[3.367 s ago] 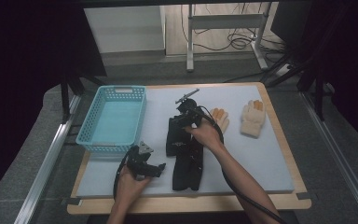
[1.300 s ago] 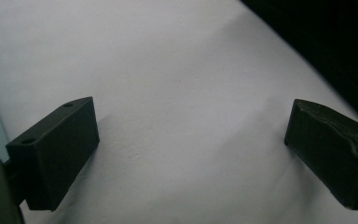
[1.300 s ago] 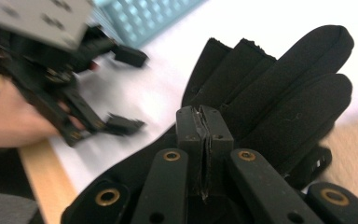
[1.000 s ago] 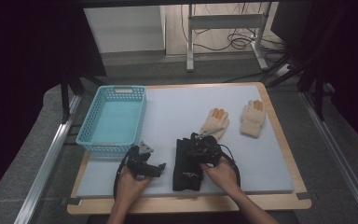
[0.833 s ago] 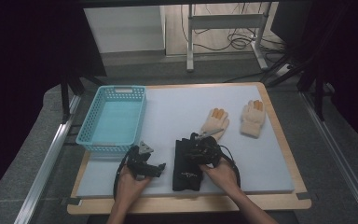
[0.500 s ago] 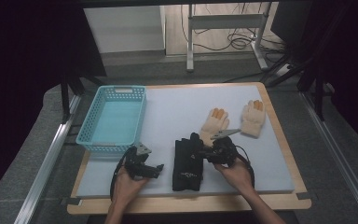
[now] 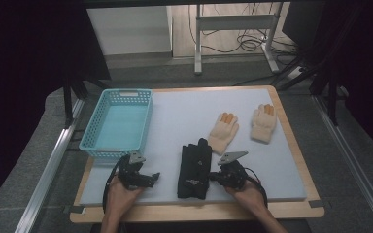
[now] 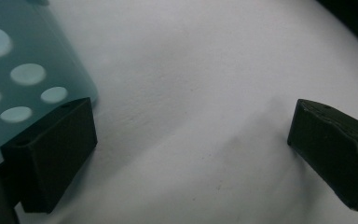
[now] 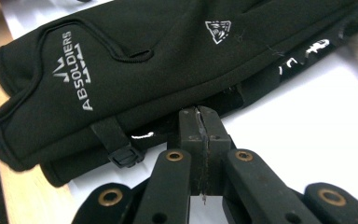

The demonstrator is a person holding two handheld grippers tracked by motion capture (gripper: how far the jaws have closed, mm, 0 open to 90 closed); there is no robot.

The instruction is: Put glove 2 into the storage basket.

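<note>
Two black gloves (image 7: pixel 196 167) lie stacked near the table's front edge; in the right gripper view the top black glove (image 9: pixel 135 60) bears white lettering. My right gripper (image 7: pixel 213 175) rests just right of the stack. Its jaws are shut, and the gripper tips (image 9: pixel 200 116) touch the lower glove's edge with nothing seen between them. My left gripper (image 7: pixel 149 177) sits on the mat left of the stack. In the left gripper view the left gripper (image 8: pixel 191 144) is open over bare white mat. Two tan gloves (image 7: pixel 223 131) (image 7: pixel 263 122) lie farther back on the right.
A light blue basket (image 7: pixel 93 141) stands at the left of the white mat (image 7: pixel 184 114), and its corner (image 8: pixel 23 60) lies close to my left jaw. The wooden table edge (image 7: pixel 199 211) runs along the front. Metal rails flank the table.
My right gripper brought a black glove from mid-table onto the other at the front, then moved off the stack to its right side. The left gripper stayed put.
</note>
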